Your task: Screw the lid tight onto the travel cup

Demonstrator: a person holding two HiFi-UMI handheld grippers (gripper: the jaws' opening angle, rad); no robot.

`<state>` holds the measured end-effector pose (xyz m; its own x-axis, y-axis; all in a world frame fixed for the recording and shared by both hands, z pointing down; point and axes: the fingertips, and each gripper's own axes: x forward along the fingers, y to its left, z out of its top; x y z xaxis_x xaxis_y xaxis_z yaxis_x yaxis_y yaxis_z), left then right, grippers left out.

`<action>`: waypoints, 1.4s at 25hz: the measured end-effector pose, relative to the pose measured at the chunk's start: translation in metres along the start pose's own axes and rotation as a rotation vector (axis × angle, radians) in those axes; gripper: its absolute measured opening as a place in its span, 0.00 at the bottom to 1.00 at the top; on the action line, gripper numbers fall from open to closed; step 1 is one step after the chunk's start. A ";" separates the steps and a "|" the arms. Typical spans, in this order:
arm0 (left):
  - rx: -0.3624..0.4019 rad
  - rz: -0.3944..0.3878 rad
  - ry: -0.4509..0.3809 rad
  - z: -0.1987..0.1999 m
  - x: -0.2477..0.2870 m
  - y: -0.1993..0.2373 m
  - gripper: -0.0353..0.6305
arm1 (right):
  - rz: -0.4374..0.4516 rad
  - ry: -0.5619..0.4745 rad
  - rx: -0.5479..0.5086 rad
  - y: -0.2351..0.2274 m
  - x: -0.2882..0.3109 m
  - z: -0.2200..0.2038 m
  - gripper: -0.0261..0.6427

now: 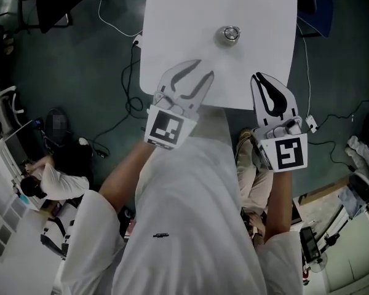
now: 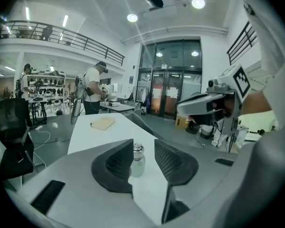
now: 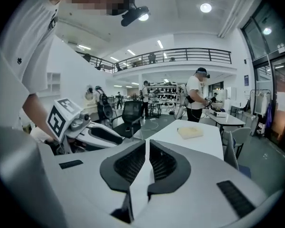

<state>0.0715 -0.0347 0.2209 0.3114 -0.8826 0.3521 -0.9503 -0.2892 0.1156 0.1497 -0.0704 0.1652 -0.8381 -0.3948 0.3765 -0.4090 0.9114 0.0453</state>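
Nearest the person, both grippers hang just short of the bench's near edge. The left gripper [image 1: 201, 71] has its jaws partly spread with nothing pinched; in the left gripper view the gap frames the cup, which stands well beyond the tips. The right gripper [image 1: 260, 78] has its jaws pressed together on nothing and points over the edge of the white bench [image 1: 172, 23].

Farther on, the travel cup [image 1: 230, 34] stands upright and alone towards the middle of the bench, well apart from both grippers. It has a pale translucent body and a shiny metal lid [image 2: 137, 148] already sitting on its mouth. How far the lid is threaded cannot be told.

The cup looks small, probably empty and light, so it would likely slide or spin on the smooth bench if the lid alone were turned. Its wall seems stiff but slick. A sensible grip is one pair of jaws across the body below the shoulder, the other across the lid's rim to twist.
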 end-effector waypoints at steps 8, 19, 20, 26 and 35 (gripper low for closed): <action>0.040 -0.025 0.041 -0.039 0.055 0.019 0.39 | 0.140 0.087 -0.077 -0.025 0.050 -0.018 0.04; 0.133 -0.118 0.097 -0.103 0.125 0.038 0.55 | 0.352 0.204 -0.268 -0.028 0.115 -0.055 0.20; 0.138 -0.126 0.103 -0.108 0.129 0.038 0.56 | 0.364 0.219 -0.273 -0.027 0.118 -0.060 0.21; 0.172 -0.193 0.110 -0.122 0.157 0.040 0.59 | 0.432 0.295 -0.314 -0.028 0.135 -0.073 0.25; 0.207 -0.271 0.080 -0.133 0.184 0.036 0.60 | 0.539 0.366 -0.389 -0.024 0.152 -0.096 0.28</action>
<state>0.0944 -0.1586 0.4140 0.5437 -0.7340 0.4070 -0.8104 -0.5853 0.0269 0.0667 -0.1411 0.3105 -0.6846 0.1191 0.7191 0.2375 0.9692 0.0656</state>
